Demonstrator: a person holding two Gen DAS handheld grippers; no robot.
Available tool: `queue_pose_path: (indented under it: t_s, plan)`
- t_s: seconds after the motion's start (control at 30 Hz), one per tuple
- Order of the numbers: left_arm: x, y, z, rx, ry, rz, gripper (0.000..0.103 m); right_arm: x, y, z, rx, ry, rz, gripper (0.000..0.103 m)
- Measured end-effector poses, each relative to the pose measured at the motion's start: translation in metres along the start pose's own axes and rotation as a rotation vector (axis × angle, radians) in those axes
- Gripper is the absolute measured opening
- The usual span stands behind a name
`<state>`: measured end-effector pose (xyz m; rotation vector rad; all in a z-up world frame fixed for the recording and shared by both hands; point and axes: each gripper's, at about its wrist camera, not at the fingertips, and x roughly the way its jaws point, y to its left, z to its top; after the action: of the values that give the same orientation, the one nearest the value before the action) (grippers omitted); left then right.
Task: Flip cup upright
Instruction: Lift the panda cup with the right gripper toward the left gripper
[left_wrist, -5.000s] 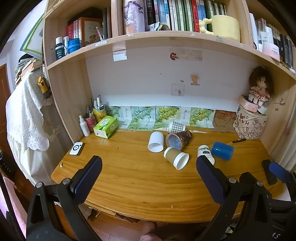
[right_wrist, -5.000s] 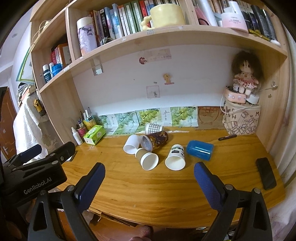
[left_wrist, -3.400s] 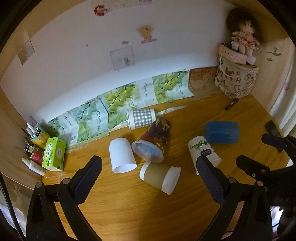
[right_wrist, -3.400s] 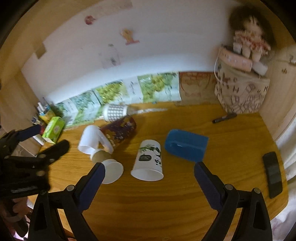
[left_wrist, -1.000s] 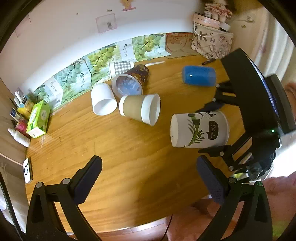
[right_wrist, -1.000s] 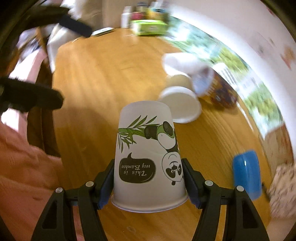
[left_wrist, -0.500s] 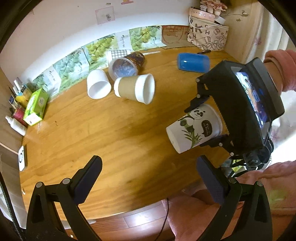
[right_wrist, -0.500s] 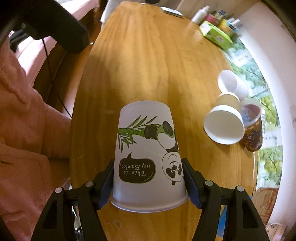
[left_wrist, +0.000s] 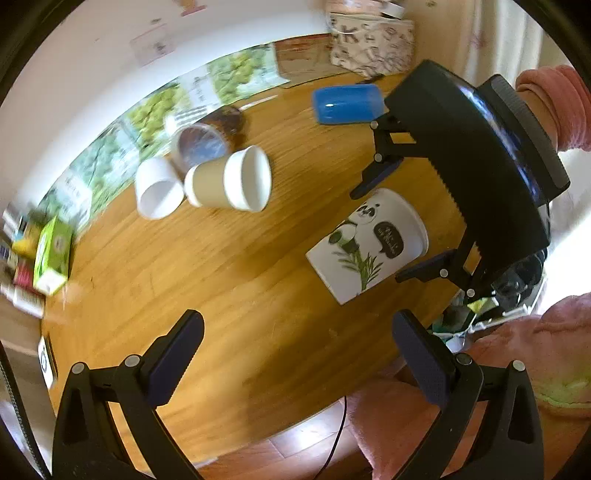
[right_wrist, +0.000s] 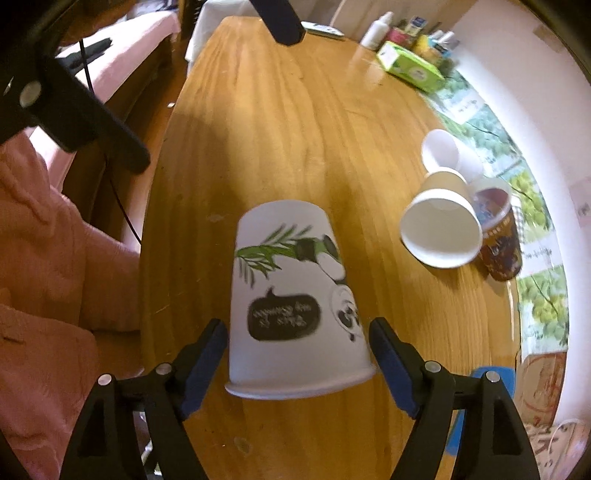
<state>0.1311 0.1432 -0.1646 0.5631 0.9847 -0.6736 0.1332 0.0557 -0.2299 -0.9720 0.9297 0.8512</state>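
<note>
The white panda cup (right_wrist: 295, 306) stands between the fingers of my right gripper (right_wrist: 297, 354), base on the wooden desk (right_wrist: 280, 122), rim toward the camera. The jaws have parted from its sides, with small gaps on both sides. In the left wrist view the same cup (left_wrist: 369, 243) stands upright near the desk's front right, with the right gripper (left_wrist: 402, 232) around it. My left gripper (left_wrist: 295, 354) is open and empty above the desk's front edge.
A brown paper cup (left_wrist: 229, 182), a white cup (left_wrist: 157, 188) and a dark patterned cup (left_wrist: 207, 138) lie on their sides at the back. A blue cup (left_wrist: 345, 103) lies at the right. A green tissue box (left_wrist: 53, 254) sits at the left.
The right gripper has set the panda cup down on the desk and opened; the cup now sits farther out from the fingers. The left gripper has shifted slightly.
</note>
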Motion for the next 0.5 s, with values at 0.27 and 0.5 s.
queue_pose_path:
  t_s: [0.27,0.5]
  plan:
    - [0.013,-0.02,0.018,0.182,0.02,-0.055,0.101,-0.018,0.001,-0.023,0.127,-0.032,-0.025,0.08]
    - [0.028,-0.039,0.028,0.338,0.07,-0.117,0.101,-0.03,-0.001,-0.047,0.328,-0.046,-0.031,0.08]
